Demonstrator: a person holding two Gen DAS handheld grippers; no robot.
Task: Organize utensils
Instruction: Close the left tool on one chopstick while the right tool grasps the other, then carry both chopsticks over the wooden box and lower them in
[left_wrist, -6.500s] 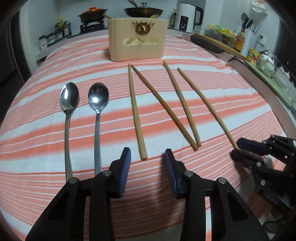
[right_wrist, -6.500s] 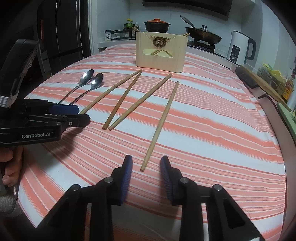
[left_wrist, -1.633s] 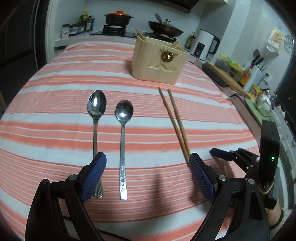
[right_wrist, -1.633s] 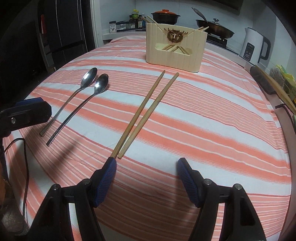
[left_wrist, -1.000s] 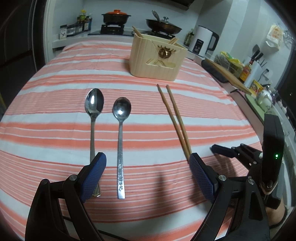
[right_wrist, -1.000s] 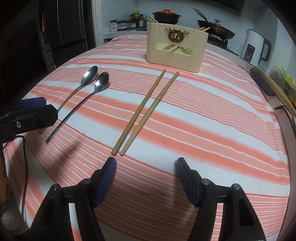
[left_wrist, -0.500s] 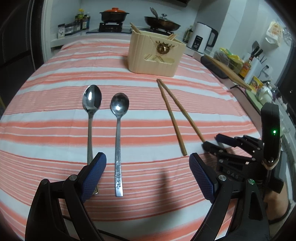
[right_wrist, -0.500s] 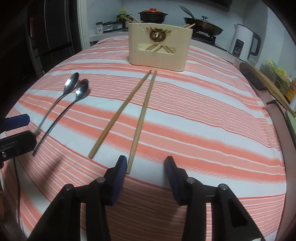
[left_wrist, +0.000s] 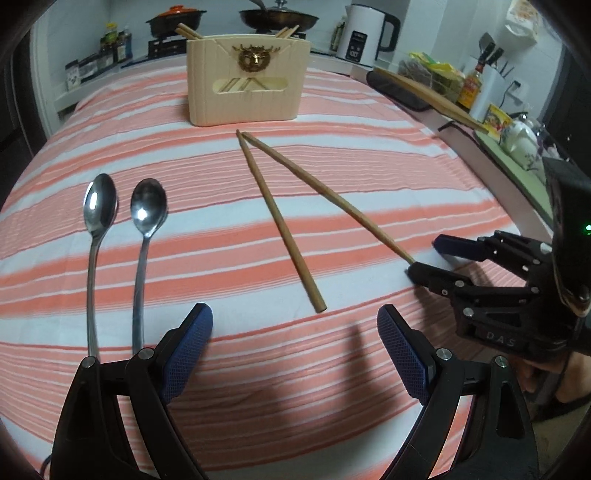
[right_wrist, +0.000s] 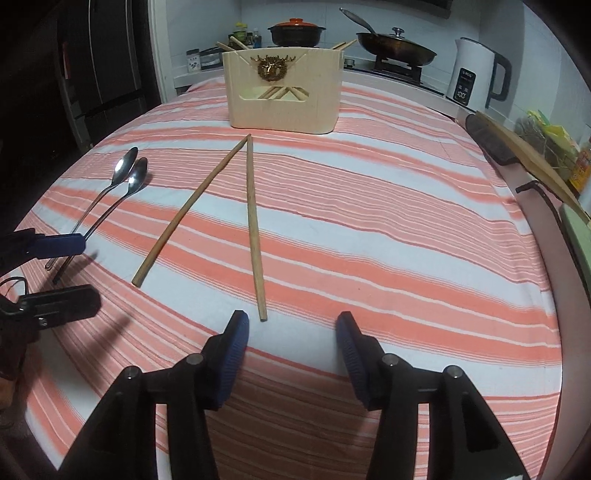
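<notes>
Two wooden chopsticks lie in a V on the striped tablecloth (left_wrist: 388, 162), tips meeting near the beige utensil holder (left_wrist: 245, 81). The left chopstick (left_wrist: 280, 221) ends just ahead of my left gripper (left_wrist: 293, 325), which is wide open and empty. Two steel spoons (left_wrist: 99, 221) (left_wrist: 147, 218) lie side by side at its left. The right chopstick (right_wrist: 255, 229) ends just ahead of my right gripper (right_wrist: 291, 325), near its left pad. Those jaws are opening and the pads do not press on it. Several chopsticks stand in the holder (right_wrist: 282, 96).
The right gripper (left_wrist: 424, 258) hovers at the right of the left wrist view; the left gripper (right_wrist: 74, 271) shows at the left of the right wrist view. A kettle (right_wrist: 472, 74), pans on a stove and a long wooden board (left_wrist: 424, 92) stand beyond the table's far and right edges.
The two chopsticks lay side by side a second ago; the right one's near end has swung out, making a V. My right jaws narrowed around that end, then widened. My left gripper shifted right.
</notes>
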